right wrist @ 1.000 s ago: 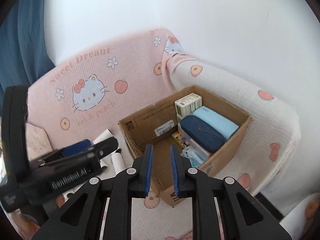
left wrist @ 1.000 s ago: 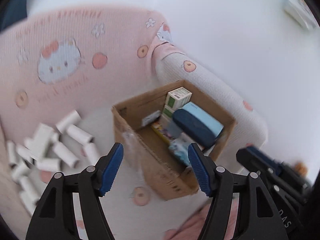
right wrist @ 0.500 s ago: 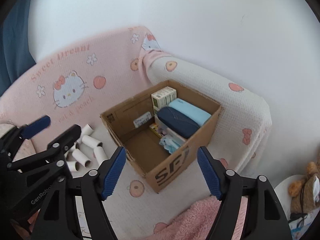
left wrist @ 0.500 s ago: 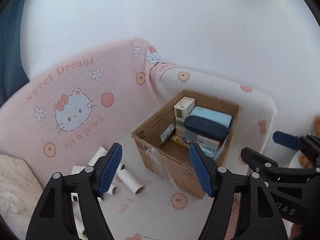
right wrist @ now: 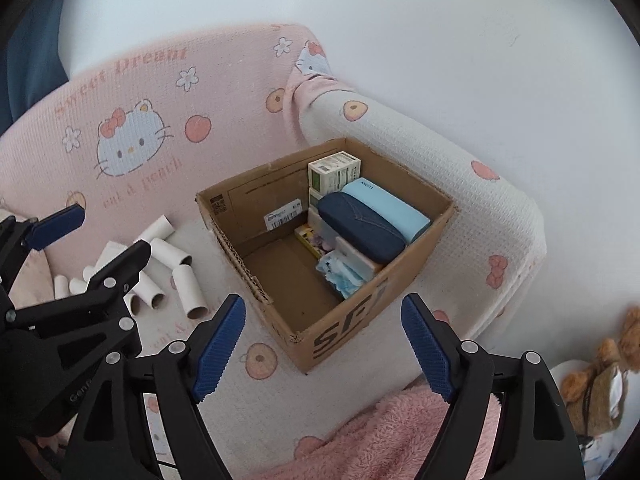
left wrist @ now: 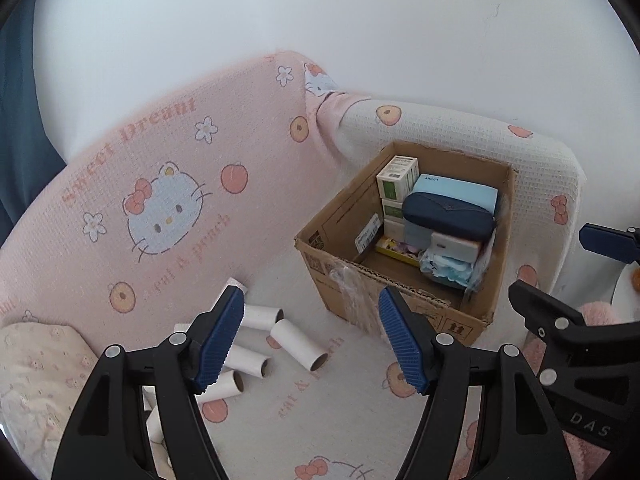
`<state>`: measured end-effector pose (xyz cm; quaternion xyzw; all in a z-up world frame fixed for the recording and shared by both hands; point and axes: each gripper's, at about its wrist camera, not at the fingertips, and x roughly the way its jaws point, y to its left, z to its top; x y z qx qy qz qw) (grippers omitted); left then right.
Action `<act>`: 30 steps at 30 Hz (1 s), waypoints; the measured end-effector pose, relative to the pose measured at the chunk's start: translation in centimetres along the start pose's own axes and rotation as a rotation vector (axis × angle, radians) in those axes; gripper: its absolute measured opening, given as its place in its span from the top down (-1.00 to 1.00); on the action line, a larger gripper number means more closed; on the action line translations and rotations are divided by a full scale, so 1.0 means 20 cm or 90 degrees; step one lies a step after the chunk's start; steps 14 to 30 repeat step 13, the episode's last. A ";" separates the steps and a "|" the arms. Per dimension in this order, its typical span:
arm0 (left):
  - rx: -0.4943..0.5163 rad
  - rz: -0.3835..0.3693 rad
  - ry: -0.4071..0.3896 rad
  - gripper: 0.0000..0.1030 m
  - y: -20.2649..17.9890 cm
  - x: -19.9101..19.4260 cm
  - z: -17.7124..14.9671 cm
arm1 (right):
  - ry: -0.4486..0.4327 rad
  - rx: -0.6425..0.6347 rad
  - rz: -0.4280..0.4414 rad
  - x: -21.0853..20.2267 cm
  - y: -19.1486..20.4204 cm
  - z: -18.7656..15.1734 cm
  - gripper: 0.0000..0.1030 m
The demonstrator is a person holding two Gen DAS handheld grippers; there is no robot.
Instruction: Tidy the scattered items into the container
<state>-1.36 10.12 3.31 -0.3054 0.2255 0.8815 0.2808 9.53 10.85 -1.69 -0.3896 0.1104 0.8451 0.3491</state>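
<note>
An open cardboard box (left wrist: 332,216) (right wrist: 348,332) stands on the sofa seat against the white armrest. It holds a dark blue case (left wrist: 448,216) (right wrist: 360,228), a light blue case, small green-and-white boxes and packets. Several white cardboard tubes (left wrist: 298,344) (right wrist: 188,284) lie scattered on the seat left of the box. My left gripper (left wrist: 311,300) hovers open above the seat between tubes and box, with nothing between its fingers. My right gripper (right wrist: 323,306) hangs over the box's near corner; its jaws are opening and are empty.
The pink sofa back (left wrist: 168,200) with a cat print rises behind the tubes. A patterned cushion (left wrist: 36,360) lies at the far left. A fluffy pink blanket (right wrist: 380,440) covers the seat's front edge. A brown plush toy (right wrist: 600,380) sits off the sofa at right.
My right gripper went from shut to wide open and shifted so the box sits centred beneath it. The left view rolled upright and the tubes came closer under the left fingers.
</note>
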 end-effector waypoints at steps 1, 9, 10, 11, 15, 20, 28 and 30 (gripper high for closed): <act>-0.002 -0.001 0.000 -0.43 0.00 0.00 0.00 | 0.000 -0.002 0.001 0.00 0.00 0.00 -0.54; -0.021 -0.021 -0.001 -0.43 -0.01 -0.03 0.02 | -0.010 0.017 0.014 -0.04 -0.04 0.01 -0.56; -0.023 -0.022 -0.002 -0.43 -0.01 -0.03 0.02 | -0.009 0.022 0.016 -0.03 -0.05 0.00 -0.56; -0.022 -0.024 -0.002 -0.43 -0.01 -0.03 0.03 | -0.008 0.025 0.016 -0.03 -0.06 0.00 -0.56; -0.021 -0.023 -0.004 -0.43 -0.02 -0.04 0.04 | -0.007 0.028 0.015 -0.04 -0.07 0.00 -0.56; -0.021 -0.023 -0.004 -0.43 -0.02 -0.04 0.04 | -0.007 0.028 0.015 -0.04 -0.07 0.00 -0.56; -0.021 -0.023 -0.004 -0.43 -0.02 -0.04 0.04 | -0.007 0.028 0.015 -0.04 -0.07 0.00 -0.56; -0.021 -0.023 -0.004 -0.43 -0.02 -0.04 0.04 | -0.007 0.028 0.015 -0.04 -0.07 0.00 -0.56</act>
